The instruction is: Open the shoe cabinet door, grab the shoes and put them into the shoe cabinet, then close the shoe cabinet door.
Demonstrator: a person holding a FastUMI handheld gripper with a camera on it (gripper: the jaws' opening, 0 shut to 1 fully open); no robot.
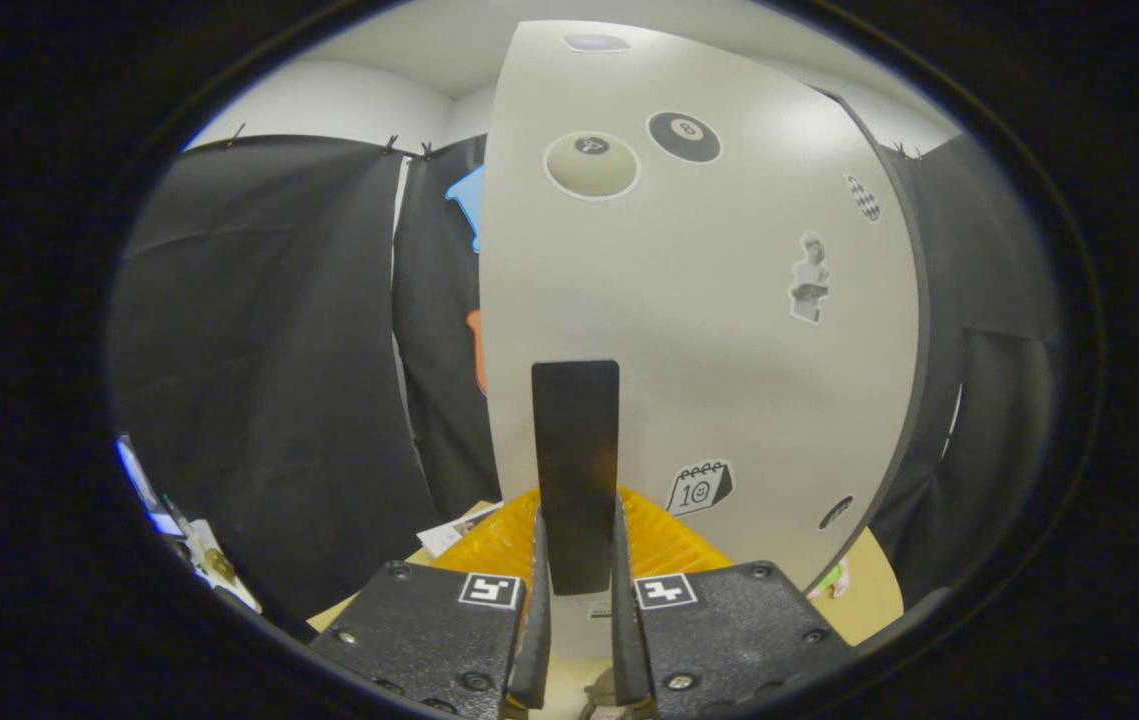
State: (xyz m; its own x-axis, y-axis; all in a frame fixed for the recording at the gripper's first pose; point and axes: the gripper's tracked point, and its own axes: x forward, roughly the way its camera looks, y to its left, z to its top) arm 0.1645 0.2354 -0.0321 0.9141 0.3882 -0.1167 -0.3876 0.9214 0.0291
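Black, the flat handle [575, 470] on the white shoe cabinet door [699, 330] is seen clamped between the fingers of the gripper [575, 600], which are pressed against its two sides. Stickers are scattered over the door, among them an eight-ball sticker [684, 136] near its top.

A pale tan surface [874, 590] is seen low in the gripper view, beyond the claw [579, 600], whose fingers are closed on the dark handle [575, 470] of the cabinet door [699, 300]. A ribbed orange object [659, 545] is laid on it at the foot of the door. A printed paper [454, 530] lies just beside that object, and something small and green [829, 578] is glimpsed at the door's far edge.
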